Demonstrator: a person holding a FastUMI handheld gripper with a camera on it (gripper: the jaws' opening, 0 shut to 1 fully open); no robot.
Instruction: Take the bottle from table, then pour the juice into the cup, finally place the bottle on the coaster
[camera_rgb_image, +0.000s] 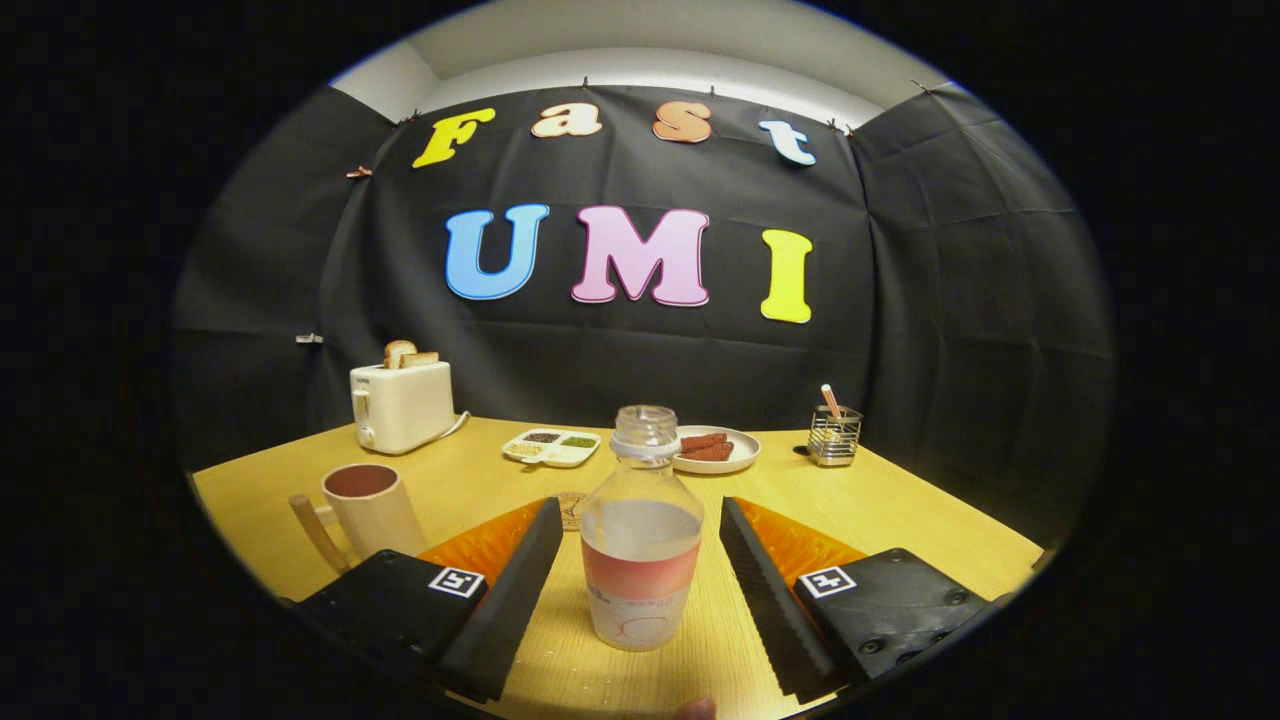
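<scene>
Between the spread fingers of the gripper (640, 560) the uncapped bottle (641, 540) stands upright on the wooden table (900, 500), with a gap at each side, so nothing is gripped yet. Closing evenly on the lower body, around the label, should keep it from tipping. Just left of the fingers waits the cup (368, 508); the coaster (572, 508) peeks out behind the bottle. Toaster (402, 402), divided tray (552, 447), plate (712, 450) and wire holder (834, 434) sit well back, leaving free tabletop for the pour
</scene>
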